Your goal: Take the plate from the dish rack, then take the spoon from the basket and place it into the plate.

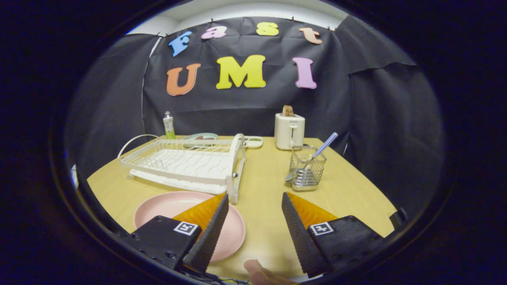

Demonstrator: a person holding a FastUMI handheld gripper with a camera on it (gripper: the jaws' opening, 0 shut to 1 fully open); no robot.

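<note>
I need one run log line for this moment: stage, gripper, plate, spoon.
stage: plate out of dish rack, on table | gripper: open, empty | pink plate: under left finger | spoon: in wire basket, beyond fingers

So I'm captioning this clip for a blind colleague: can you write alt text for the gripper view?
The open gripper hovers over a wooden table, its left finger above a pink plate lying flat in front of an empty white dish rack. Beyond the fingers a spoon stands in a wire basket, with a toaster behind.
</note>
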